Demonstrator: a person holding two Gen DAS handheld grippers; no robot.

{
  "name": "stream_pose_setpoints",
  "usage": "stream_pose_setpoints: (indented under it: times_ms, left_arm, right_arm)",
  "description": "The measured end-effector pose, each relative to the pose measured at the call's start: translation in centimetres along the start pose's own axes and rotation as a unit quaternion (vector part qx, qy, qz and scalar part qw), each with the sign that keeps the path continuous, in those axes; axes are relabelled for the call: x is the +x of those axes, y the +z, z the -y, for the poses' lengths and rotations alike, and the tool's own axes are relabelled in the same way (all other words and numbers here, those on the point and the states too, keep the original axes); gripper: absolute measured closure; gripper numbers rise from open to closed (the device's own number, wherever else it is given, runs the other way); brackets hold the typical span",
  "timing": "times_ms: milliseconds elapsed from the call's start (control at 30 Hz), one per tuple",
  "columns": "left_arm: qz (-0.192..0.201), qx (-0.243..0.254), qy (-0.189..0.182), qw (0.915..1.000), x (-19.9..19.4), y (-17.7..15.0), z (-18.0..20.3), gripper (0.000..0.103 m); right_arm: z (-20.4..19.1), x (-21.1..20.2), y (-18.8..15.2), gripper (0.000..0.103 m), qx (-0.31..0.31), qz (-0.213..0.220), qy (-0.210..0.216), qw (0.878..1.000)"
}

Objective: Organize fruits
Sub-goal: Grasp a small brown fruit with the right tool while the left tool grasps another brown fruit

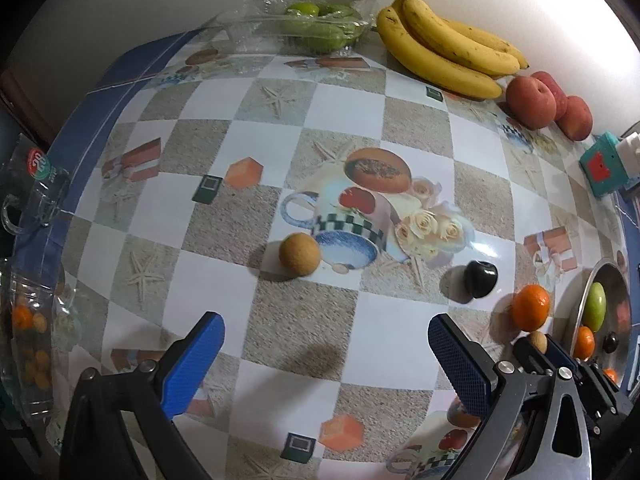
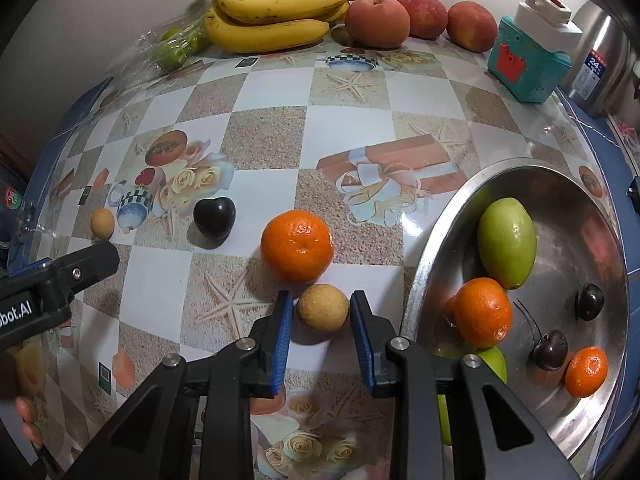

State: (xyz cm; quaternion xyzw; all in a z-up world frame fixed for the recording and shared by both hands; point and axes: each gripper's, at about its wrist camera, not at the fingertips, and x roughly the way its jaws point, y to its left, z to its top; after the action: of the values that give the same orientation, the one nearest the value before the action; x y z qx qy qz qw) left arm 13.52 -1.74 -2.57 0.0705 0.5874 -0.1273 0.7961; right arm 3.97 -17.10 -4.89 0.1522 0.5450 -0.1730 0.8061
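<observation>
My right gripper (image 2: pixel 322 314) is open, with its blue pads on either side of a small tan longan (image 2: pixel 322 308) on the table; small gaps show on both sides. A mandarin (image 2: pixel 297 245) sits just beyond it, a dark cherry (image 2: pixel 214 217) farther left. A second longan (image 1: pixel 299 255) lies ahead of my left gripper (image 1: pixel 326 340), which is open and empty above the table. The steel bowl (image 2: pixel 440 232) at right holds a green fruit (image 2: pixel 506 248), two mandarins (image 2: pixel 482 314) and two cherries (image 2: pixel 552 350).
Bananas (image 2: pixel 276 12), three peaches (image 2: pixel 378 20) and a clear box of green fruit (image 1: pixel 316 24) line the back wall. A teal toy box (image 2: pixel 526 66) and steel flask (image 2: pixel 600 60) stand at back right. A clear plastic container (image 1: pixel 28 320) sits at the left edge.
</observation>
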Motion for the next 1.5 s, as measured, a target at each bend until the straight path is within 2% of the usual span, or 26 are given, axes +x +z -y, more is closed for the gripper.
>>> stream_pose_setpoints:
  times_ms: [200, 467, 600, 700, 800, 900, 1400, 1500]
  left_arm:
    - [0.007, -0.025, -0.009, 0.9996, 0.3, 0.4, -2.0, 0.0]
    - [0.03, -0.026, -0.026, 0.9989, -0.1, 1.3, -3.1, 0.0]
    - [0.039, -0.033, -0.035, 0.9981, 0.1, 1.9, -4.0, 0.003]
    - [0.044, -0.042, -0.041, 0.9973, 0.1, 2.3, -4.9, 0.009]
    - [0.044, -0.051, -0.047, 0.9966, 0.4, 2.5, -5.5, 0.01]
    - [0.036, -0.054, -0.043, 0.997, 0.9, 2.5, -5.6, 0.019]
    - [0.014, -0.034, -0.055, 0.9978, 2.8, 2.1, -3.6, 0.019]
    - [0.011, -0.032, -0.057, 0.9978, 3.1, 2.0, -3.4, 0.025]
  right_arm:
    - [0.2, 0.0, 0.1, 0.076, 0.012, 0.002, 0.008, 1.0]
    - [0.3, 0.0, -0.1, 0.076, 0.014, 0.002, 0.008, 1.0]
    - [0.5, 0.0, 0.0, 0.076, 0.021, 0.001, 0.01, 1.0]
    - [0.6, -0.2, 0.0, 0.076, 0.027, 0.001, 0.012, 1.0]
    - [0.7, -0.6, 0.0, 0.076, 0.032, 0.004, 0.016, 0.999]
    - [0.8, -1.3, 0.2, 0.076, 0.037, 0.013, 0.024, 0.999]
    - [0.6, -3.0, 0.5, 0.076, 0.038, 0.032, 0.024, 0.998]
    - [0.6, -2.9, 0.4, 0.076, 0.039, 0.029, 0.024, 0.999]
